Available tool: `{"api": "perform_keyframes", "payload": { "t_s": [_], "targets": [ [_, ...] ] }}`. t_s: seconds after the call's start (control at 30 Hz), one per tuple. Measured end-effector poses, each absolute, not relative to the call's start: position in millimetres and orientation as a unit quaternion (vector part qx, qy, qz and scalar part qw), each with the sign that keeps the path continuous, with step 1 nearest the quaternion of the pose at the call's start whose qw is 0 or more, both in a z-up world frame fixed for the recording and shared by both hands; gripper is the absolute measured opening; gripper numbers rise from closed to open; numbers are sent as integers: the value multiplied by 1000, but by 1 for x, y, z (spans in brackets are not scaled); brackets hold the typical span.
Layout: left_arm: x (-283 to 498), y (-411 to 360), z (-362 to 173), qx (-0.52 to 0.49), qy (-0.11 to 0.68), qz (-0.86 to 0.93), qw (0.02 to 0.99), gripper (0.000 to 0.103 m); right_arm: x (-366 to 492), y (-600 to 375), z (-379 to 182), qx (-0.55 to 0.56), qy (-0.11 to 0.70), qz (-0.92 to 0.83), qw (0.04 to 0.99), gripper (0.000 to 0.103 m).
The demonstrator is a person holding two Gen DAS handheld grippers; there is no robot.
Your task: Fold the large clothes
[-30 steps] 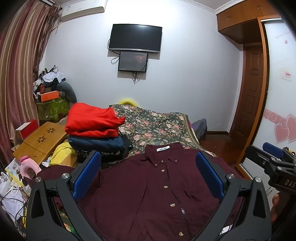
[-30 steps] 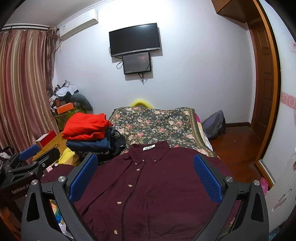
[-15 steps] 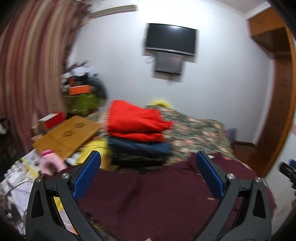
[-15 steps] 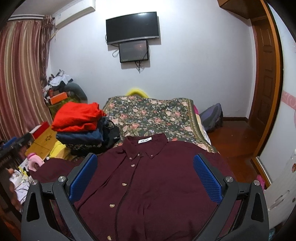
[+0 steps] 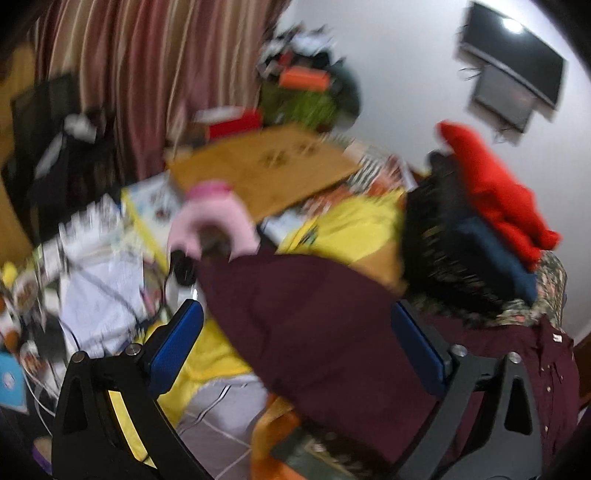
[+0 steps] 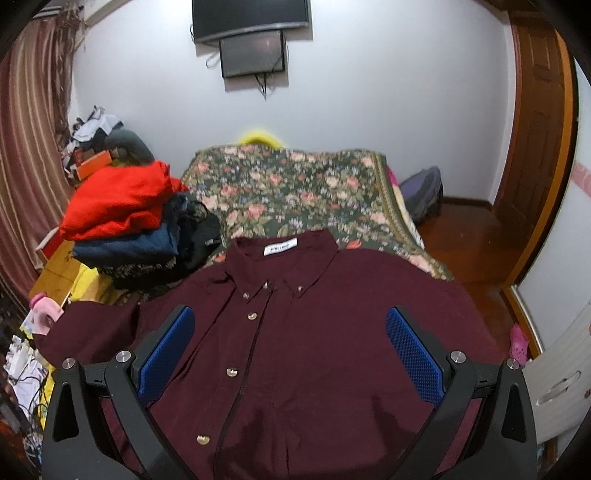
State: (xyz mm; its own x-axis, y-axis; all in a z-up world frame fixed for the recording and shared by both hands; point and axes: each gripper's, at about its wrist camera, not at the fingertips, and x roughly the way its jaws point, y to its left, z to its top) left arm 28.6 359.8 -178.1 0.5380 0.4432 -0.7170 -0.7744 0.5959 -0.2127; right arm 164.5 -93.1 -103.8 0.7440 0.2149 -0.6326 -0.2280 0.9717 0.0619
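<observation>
Left gripper (image 5: 295, 347) swung toward shirt (image 6: 314, 350) sleeve, fabric between spread fingers (image 5: 173, 343).

Left tool (image 5: 295, 354) and right tool (image 6: 290, 354), both spread wide, empty.

Left wrist view: motion blur smears the whole field; the papers (image 5: 99, 288) at left are unreadable, and the wooden board (image 5: 266, 173) shows only vague cut-outs. The maroon shirt (image 5: 317, 332) runs behind the right finger (its hem cannot be seen). Right wrist view: the maroon shirt's (image 6: 317, 354) lower edge is cut off by the frame, its collar label (image 6: 280, 249) too small to read, and the television (image 6: 251, 16) is cropped at top.
</observation>
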Motion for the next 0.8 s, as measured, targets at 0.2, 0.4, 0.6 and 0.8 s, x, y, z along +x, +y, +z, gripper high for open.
{"api": "perform_keyframes", "payload": {
  "t_s": [0.2, 0.4, 0.6, 0.8],
  "targets": [
    [17, 408, -256, -400, 348, 335, 779, 80, 179, -84, -115, -18, 365, 120, 923, 103],
    [16, 427, -297, -457, 343, 319, 756, 70, 187, -76, -122, -32, 380, 117, 917, 103],
    [29, 444, -304, -439, 335, 322, 769, 44, 191, -71, -123, -38, 387, 120, 913, 103],
    [44, 445, -285, -376, 346, 340, 789, 4, 186, -68, -121, -45, 385, 124, 914, 103]
  ]
}}
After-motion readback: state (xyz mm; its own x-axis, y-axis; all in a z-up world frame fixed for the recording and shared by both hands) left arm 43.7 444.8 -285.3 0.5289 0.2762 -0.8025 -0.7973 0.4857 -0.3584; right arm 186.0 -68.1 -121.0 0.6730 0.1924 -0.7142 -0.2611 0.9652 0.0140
